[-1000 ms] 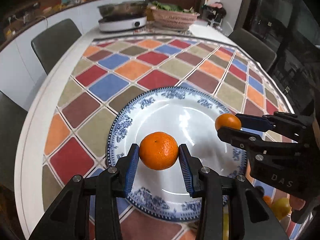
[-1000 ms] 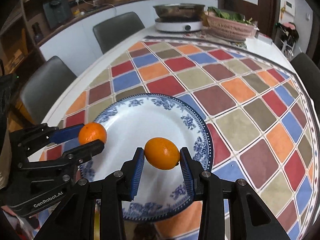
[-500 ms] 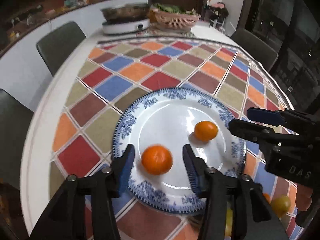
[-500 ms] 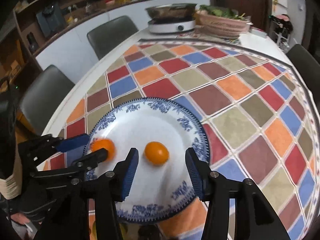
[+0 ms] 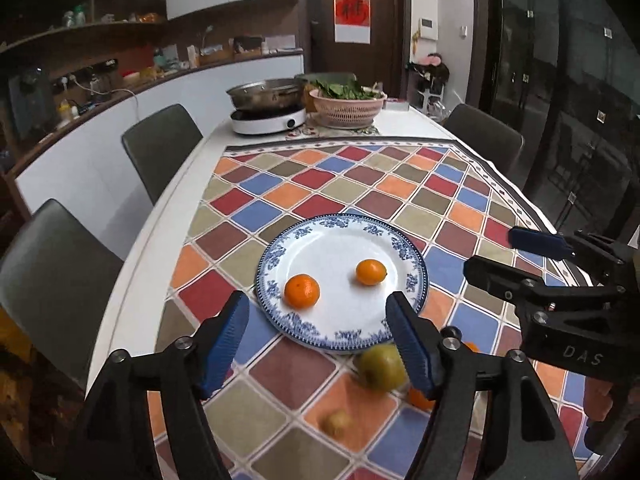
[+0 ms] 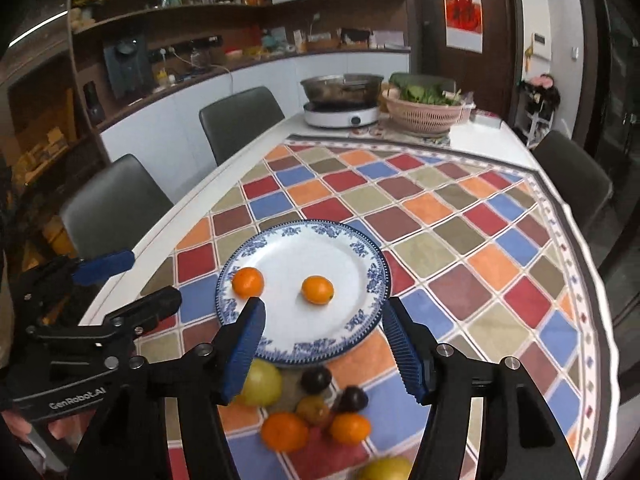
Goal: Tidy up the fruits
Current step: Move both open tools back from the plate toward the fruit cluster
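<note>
I have both grippers held above the near edge of the table, and neither carries anything. My left gripper (image 5: 318, 338) has its blue pads spread wide, with the near rim of the plate (image 5: 280, 252) showing between them. My right gripper (image 6: 324, 346) is spread just as wide over the same near rim.

The plate sits on the tablecloth (image 6: 460, 216), blue-patterned around a white middle. Two fruits lie on it, apart from each other: a mandarin (image 5: 302, 291) on the left side near the rim, and a smaller orange (image 5: 371, 272) nearer the middle, to its right. Through the right camera the same pair reads as mandarin (image 6: 248, 282) and orange (image 6: 317, 289).

The unsorted fruit lies on the cloth just near of the plate. From the right camera I see a yellow-green fruit (image 6: 262, 384) touching or nearly touching the plate's near rim, two dark plums (image 6: 316, 380) just right of it, a brownish fruit (image 6: 313, 410) among them, and two more oranges (image 6: 285, 431) closer to me. Another yellow fruit (image 6: 386, 469) is cut off by the bottom edge. The pile is blurred, so I cannot tell exactly which pieces touch.

At the far end stand a pot (image 6: 342, 88) on a cooker (image 6: 340, 117) and a basket (image 6: 424, 114) of greens. Chairs (image 6: 240, 120) line the left side.
</note>
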`<act>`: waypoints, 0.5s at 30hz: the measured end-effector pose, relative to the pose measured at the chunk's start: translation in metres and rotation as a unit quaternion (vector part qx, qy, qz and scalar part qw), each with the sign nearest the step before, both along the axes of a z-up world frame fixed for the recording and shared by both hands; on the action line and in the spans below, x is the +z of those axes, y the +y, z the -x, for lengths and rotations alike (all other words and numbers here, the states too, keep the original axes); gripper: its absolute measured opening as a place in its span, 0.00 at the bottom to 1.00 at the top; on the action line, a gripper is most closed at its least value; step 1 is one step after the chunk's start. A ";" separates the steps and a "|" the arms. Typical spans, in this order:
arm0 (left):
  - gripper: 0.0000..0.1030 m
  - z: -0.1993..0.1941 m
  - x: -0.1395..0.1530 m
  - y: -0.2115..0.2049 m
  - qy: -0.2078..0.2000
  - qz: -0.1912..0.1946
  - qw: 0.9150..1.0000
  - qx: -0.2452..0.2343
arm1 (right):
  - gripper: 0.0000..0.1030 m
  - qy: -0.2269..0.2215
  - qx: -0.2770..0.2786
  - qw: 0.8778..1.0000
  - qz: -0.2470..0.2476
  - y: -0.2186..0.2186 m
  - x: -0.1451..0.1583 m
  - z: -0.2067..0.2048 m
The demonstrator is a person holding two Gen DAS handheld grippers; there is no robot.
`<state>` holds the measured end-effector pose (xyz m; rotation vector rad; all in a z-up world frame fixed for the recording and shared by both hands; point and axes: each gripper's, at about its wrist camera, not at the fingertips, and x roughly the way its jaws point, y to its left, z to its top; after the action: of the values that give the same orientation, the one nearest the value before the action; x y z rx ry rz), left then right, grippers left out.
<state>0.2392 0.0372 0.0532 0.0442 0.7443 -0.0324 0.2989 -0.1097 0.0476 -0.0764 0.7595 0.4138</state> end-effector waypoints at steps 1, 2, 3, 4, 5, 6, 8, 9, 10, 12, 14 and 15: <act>0.72 0.008 0.002 -0.001 -0.005 -0.002 1.000 0.003 | 0.67 -0.010 0.000 1.000 0.002 -0.001 0.004 0.009; 0.73 0.014 0.003 -0.002 -0.008 -0.004 1.000 0.005 | 0.68 -0.016 -0.001 1.000 0.003 -0.002 0.005 0.016; 0.74 0.022 0.005 -0.002 -0.013 -0.006 1.000 0.006 | 0.68 -0.023 -0.001 1.000 0.004 -0.002 0.007 0.024; 0.74 0.028 0.006 -0.002 -0.015 -0.008 1.000 0.006 | 0.68 -0.027 0.000 1.000 0.006 -0.003 0.008 0.030; 0.75 0.032 0.006 -0.003 -0.017 -0.010 1.000 0.007 | 0.68 -0.030 0.001 1.000 0.009 -0.003 0.009 0.035; 0.75 0.040 0.007 -0.003 -0.020 -0.010 1.000 0.008 | 0.68 -0.032 0.003 0.999 0.010 -0.003 0.009 0.042; 0.78 0.050 0.007 -0.003 -0.023 -0.008 1.000 0.011 | 0.68 -0.034 0.005 0.999 0.009 -0.005 0.009 0.053; 0.78 0.056 0.007 -0.003 -0.025 -0.006 1.000 0.013 | 0.68 -0.035 0.006 0.999 0.007 -0.005 0.009 0.058; 0.79 0.062 0.007 -0.002 -0.027 -0.003 1.000 0.015 | 0.68 -0.034 0.006 0.999 0.007 -0.006 0.008 0.062; 0.79 0.071 0.007 -0.002 -0.029 0.001 0.999 0.017 | 0.68 -0.033 0.009 0.999 0.005 -0.007 0.006 0.072; 0.80 0.079 0.005 -0.001 -0.030 0.004 0.999 0.022 | 0.68 -0.036 0.013 0.999 0.009 -0.006 0.005 0.081; 0.80 0.083 0.004 -0.001 -0.031 0.005 0.999 0.023 | 0.68 -0.039 0.014 0.999 0.011 -0.006 0.004 0.084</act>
<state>0.1563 0.0360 0.0574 0.0188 0.6830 0.0101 0.2146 -0.1156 0.0518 -0.1239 0.6877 0.4268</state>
